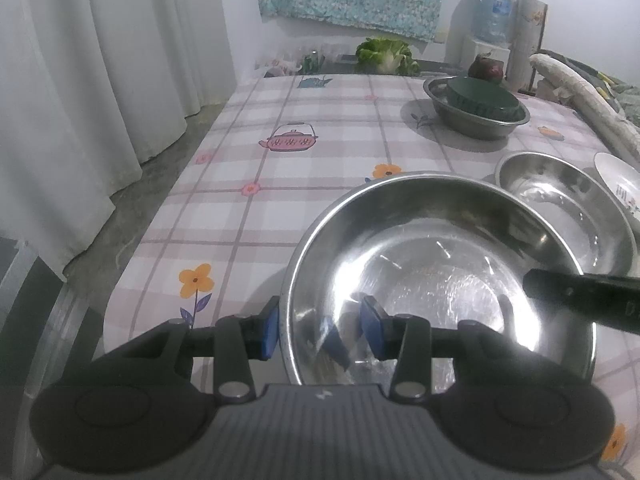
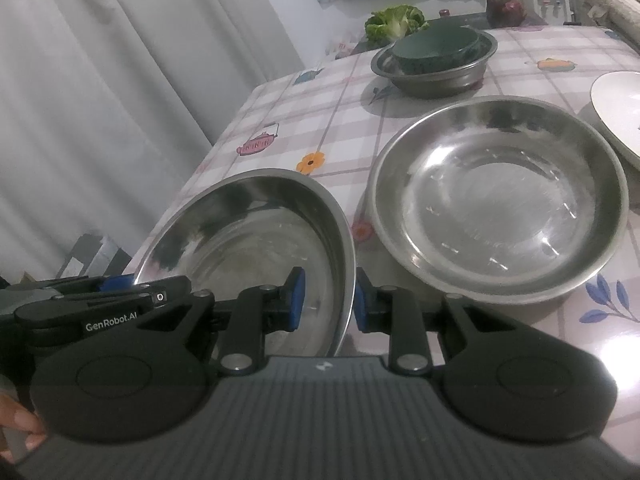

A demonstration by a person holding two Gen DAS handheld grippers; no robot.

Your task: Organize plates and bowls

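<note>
Right now I'm working over the table (image 1: 280, 128), a broad flat top under a glossy checked cloth printed with teapots and flowers. Nearest me sits the big steel bowl (image 1: 440, 264), round, thin-walled and mirror-bright, close to the table's near edge. Both grippers straddle its rim. My left gripper (image 1: 320, 328) has one blue pad outside the wall and one inside, though I can't tell whether the pads actually press. My right gripper (image 2: 327, 300) takes the opposite rim the same way, and those pads sit much tighter to the metal, so I read that as a grip.

I'd expect this bowl to feel light and stiff but slick (polished steel gives rubber little to bite), so the rolled rim is the place to hold, one side each.

Just beside it lies a second steel bowl (image 2: 500, 200), shallower and empty. Further back a grey basin (image 2: 434, 68) holds an upturned dark green bowl (image 2: 434, 50). A white plate (image 2: 618, 108) shows at the right edge.
</note>
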